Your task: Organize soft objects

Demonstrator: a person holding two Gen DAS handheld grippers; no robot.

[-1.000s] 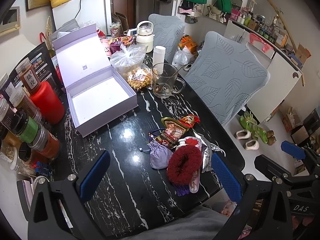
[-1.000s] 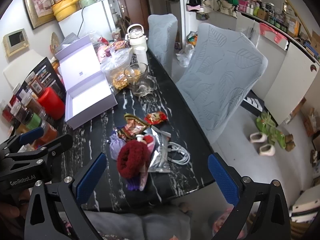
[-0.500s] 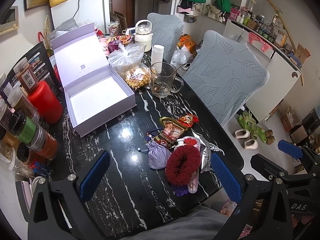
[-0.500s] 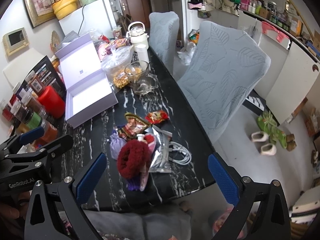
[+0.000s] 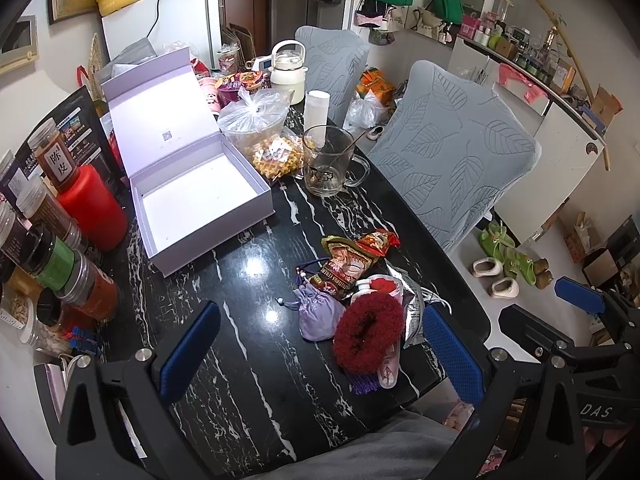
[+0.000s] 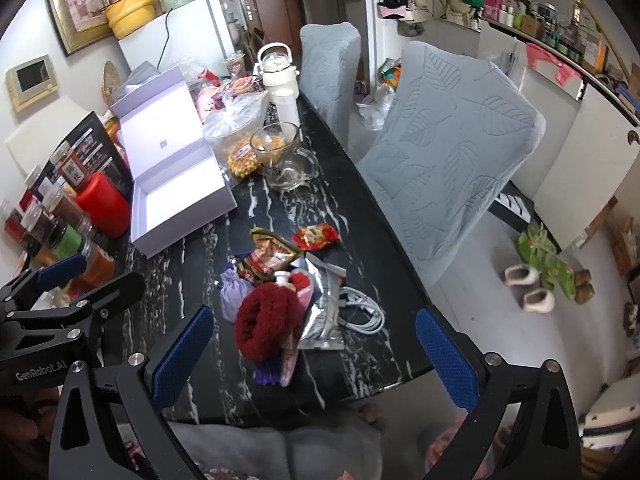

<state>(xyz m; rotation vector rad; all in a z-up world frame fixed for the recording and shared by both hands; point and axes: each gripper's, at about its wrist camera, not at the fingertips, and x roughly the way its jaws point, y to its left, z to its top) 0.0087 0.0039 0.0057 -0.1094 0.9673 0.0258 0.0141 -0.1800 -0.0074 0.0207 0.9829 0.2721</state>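
Observation:
A fluffy red scrunchie (image 5: pixel 368 334) (image 6: pixel 266 326) lies near the front edge of the black marble table (image 5: pixel 240 340), on a pile with a lilac drawstring pouch (image 5: pixel 318 316) (image 6: pixel 234 294), snack packets (image 5: pixel 348 264) (image 6: pixel 272 258) and a silver foil bag (image 6: pixel 324 312). An open, empty lilac gift box (image 5: pixel 200 192) (image 6: pixel 176 196) stands at the back left. My left gripper (image 5: pixel 316 354) is open, held above the table's front edge just before the pile. My right gripper (image 6: pixel 314 354) is open too, above the same edge.
Spice jars and a red bottle (image 5: pixel 92 212) line the left side. A glass mug (image 5: pixel 326 164), a bag of waffles (image 5: pixel 276 156) and a white kettle (image 5: pixel 286 70) stand behind the box. A white cable (image 6: pixel 360 310) lies right of the pile. Two covered chairs (image 5: pixel 452 168) stand on the right.
Both views shifted only slightly; the left gripper drifted a little. Nothing on the table moved and both grippers stayed open.

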